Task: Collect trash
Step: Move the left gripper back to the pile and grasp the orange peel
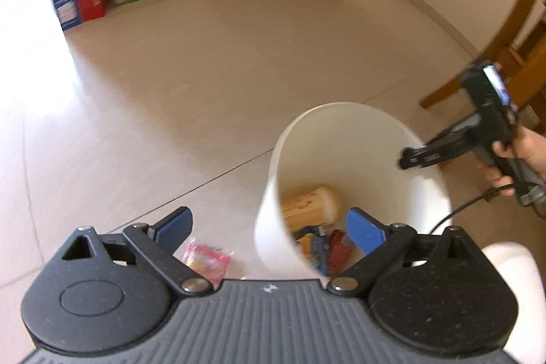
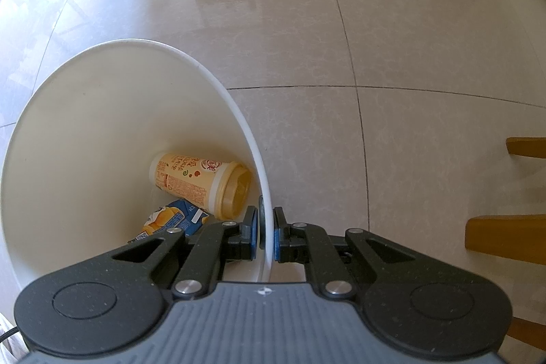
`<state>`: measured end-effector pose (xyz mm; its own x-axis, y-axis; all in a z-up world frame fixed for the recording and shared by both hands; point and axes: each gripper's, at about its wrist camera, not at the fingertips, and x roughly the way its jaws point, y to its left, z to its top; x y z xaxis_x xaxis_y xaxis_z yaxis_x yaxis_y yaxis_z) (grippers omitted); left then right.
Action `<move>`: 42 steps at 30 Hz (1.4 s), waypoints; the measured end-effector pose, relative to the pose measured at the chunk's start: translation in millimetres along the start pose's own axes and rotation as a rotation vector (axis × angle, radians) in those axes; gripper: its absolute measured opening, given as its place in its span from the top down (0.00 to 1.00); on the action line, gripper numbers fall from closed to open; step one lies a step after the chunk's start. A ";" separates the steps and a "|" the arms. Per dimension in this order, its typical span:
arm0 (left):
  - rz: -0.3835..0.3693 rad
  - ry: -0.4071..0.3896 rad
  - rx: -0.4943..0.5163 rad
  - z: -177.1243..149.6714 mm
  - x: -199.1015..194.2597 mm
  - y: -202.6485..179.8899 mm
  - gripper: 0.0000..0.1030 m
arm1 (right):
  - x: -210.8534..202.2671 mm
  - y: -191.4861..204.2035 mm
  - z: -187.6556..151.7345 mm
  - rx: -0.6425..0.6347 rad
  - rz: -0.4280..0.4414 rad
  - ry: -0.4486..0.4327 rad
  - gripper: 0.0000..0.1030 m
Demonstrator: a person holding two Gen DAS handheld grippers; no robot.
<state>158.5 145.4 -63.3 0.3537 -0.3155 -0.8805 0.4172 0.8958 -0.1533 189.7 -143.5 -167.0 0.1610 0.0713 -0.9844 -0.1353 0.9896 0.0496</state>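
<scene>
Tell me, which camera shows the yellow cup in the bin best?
The right wrist view: the yellow cup lies on its side in the white bin, sharp, print readable. The left wrist view shows it blurred, partly behind the bin's wall.

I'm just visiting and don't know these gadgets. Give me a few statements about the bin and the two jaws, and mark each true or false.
1. The right gripper has its jaws clamped on the rim of the white bin. True.
2. The left gripper holds a wrapper. False: its jaws stand wide open with nothing between them.
3. The bin is empty. False: a yellow cup and a blue carton lie inside.
4. A pink wrapper lies on the floor beside the bin. True.
5. The yellow cup stands upright. False: it lies on its side.
</scene>
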 end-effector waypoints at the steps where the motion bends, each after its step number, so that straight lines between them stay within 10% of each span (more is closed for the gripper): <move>1: 0.007 0.004 -0.008 -4.7 0.6 6.5 0.06 | 0.0 0.2 0.0 0.002 0.000 0.000 0.89; 26: 0.168 0.206 -0.485 -162.6 173.0 136.1 0.05 | 1.5 4.6 0.6 0.009 -0.024 0.004 0.89; 42: 0.279 0.244 -0.487 -186.6 218.9 141.1 0.05 | 4.5 8.1 0.5 0.018 -0.044 0.006 0.89</move>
<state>138.7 261.2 -361.4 0.1688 -0.0191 -0.9855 -0.1151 0.9926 -0.0389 189.8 -135.1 -171.0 0.1608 0.0269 -0.9866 -0.1109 0.9938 0.0090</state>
